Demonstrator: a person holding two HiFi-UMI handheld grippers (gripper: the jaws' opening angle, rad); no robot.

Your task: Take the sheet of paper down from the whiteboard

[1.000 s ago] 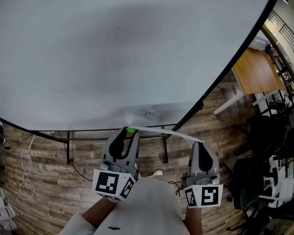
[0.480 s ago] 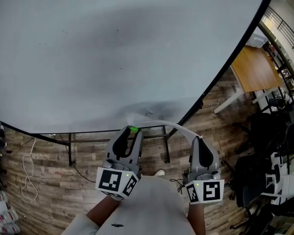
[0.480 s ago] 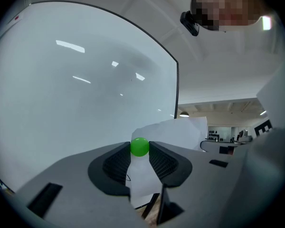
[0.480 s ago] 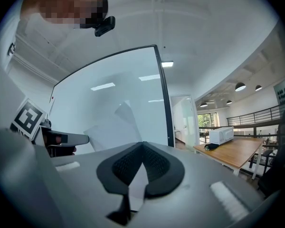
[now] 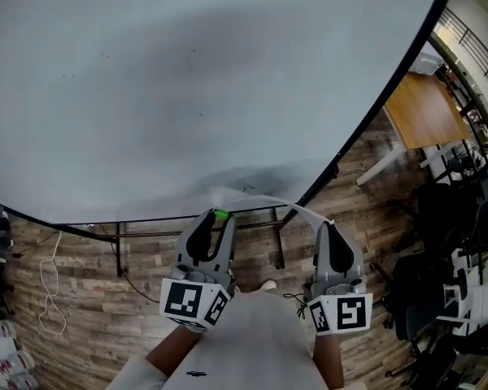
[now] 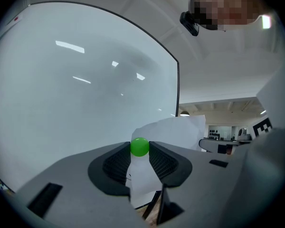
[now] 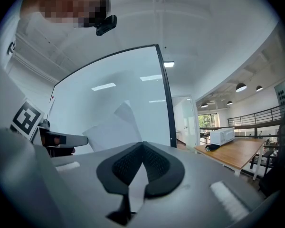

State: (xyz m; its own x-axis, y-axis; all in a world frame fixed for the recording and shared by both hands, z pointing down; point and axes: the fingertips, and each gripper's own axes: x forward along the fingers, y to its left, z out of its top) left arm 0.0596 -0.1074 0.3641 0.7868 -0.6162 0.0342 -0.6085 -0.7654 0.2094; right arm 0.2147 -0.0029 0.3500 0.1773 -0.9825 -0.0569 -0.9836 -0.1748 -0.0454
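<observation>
In the head view a white sheet of paper (image 5: 268, 201) shows edge-on as a bowed strip, just in front of the whiteboard (image 5: 187, 80). It spans my two grippers. My left gripper (image 5: 214, 220) is shut on a green ball magnet (image 5: 220, 214). In the left gripper view the magnet (image 6: 139, 147) is pinched at the jaw tips and the paper (image 6: 173, 134) runs between the jaws. My right gripper (image 5: 325, 226) is shut on the sheet's other end. In the right gripper view the paper (image 7: 111, 129) passes between the closed tips (image 7: 142, 146).
The whiteboard's black stand legs (image 5: 118, 246) rest on a wood-plank floor. A wooden table (image 5: 427, 120) and black chairs (image 5: 447, 218) stand to the right. A white cable (image 5: 53, 291) lies on the floor at the left.
The sheet between the grippers has bowed up a little more. Both grippers keep their grips and stay nearly where they were.
</observation>
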